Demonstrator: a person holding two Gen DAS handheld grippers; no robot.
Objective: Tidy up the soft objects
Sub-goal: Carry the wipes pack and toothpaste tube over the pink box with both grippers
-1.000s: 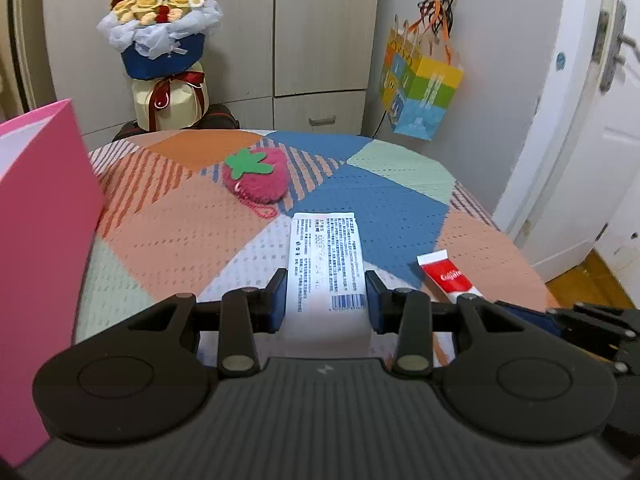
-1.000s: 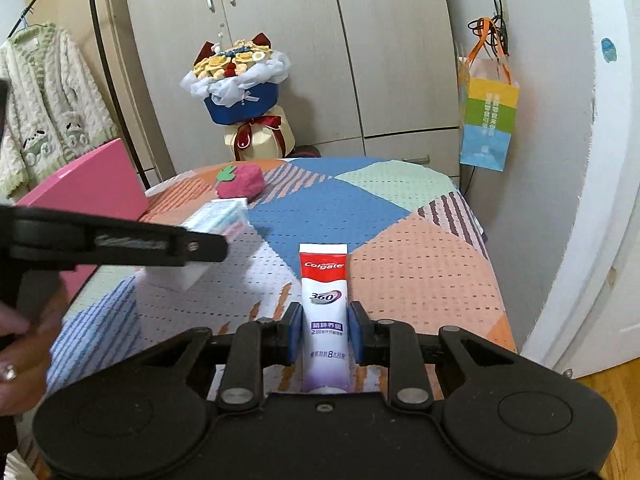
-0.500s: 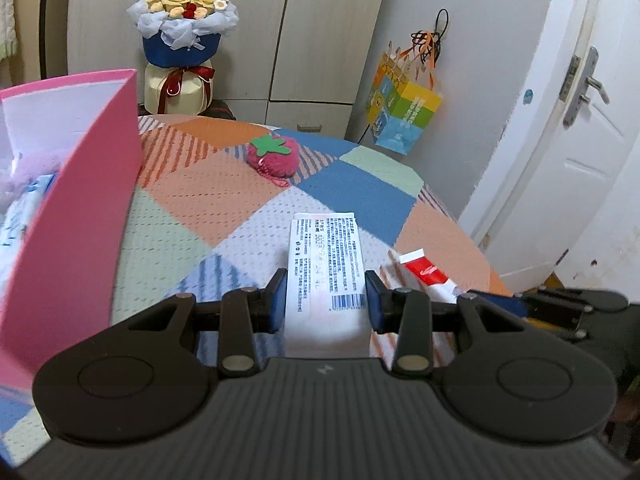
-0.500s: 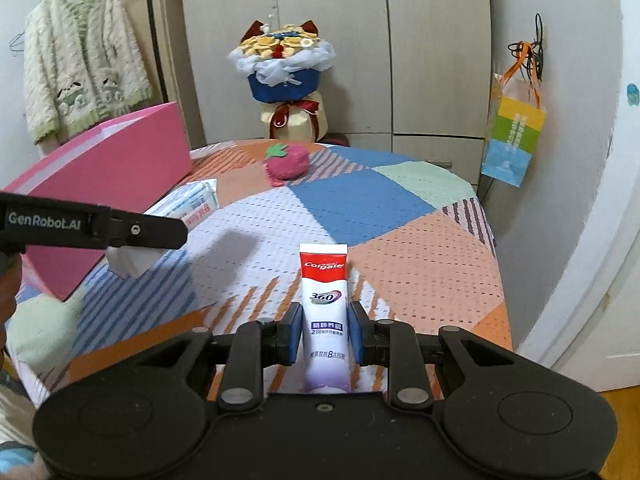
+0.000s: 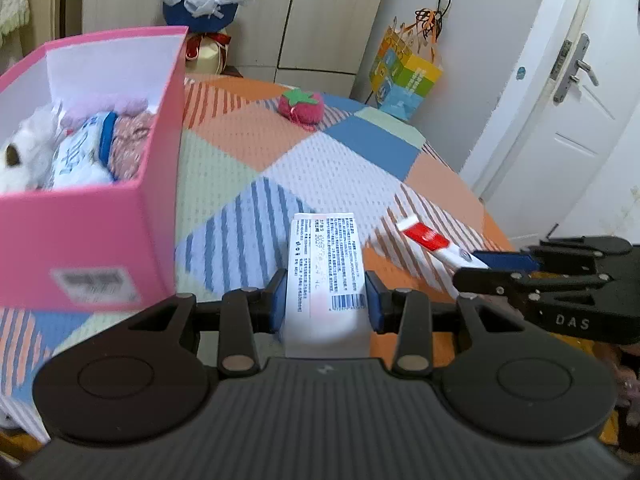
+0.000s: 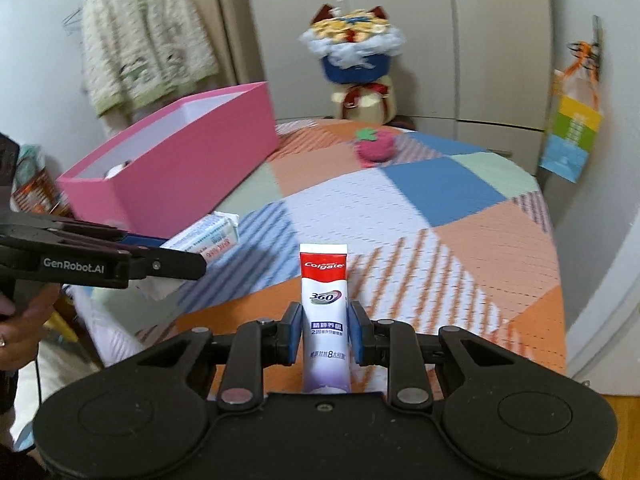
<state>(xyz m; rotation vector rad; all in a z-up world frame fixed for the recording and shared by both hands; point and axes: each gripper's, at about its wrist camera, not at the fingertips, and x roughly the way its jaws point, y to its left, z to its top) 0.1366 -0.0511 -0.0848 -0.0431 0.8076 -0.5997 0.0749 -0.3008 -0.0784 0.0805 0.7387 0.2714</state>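
Note:
My left gripper [image 5: 326, 295] is shut on a white tissue pack [image 5: 326, 264] with a barcode, held above the patchwork bed. The pink box [image 5: 96, 216] stands close on the left, with a white plush [image 5: 18, 152] and other soft items inside. My right gripper [image 6: 324, 334] is shut on a red and white toothpaste tube [image 6: 324, 300]. From the right wrist view the left gripper [image 6: 176, 258] and its tissue pack [image 6: 208, 232] hang near the pink box [image 6: 172, 168]. A pink strawberry plush [image 6: 376, 148] lies at the far end of the bed; it is the strawberry plush [image 5: 300, 105] in the left wrist view.
A flower bouquet [image 6: 354, 56] stands behind the bed before the cupboards. A colourful paper bag [image 5: 406, 76] hangs on the right wall beside a white door [image 5: 560, 112]. A knitted cardigan [image 6: 144, 44] hangs at the left. A hand [image 6: 20, 328] holds the left gripper.
Both grippers have drawn back and to the left with their loads. The pink box has come nearer to the left gripper, so its inside now shows. Neither grip has changed.

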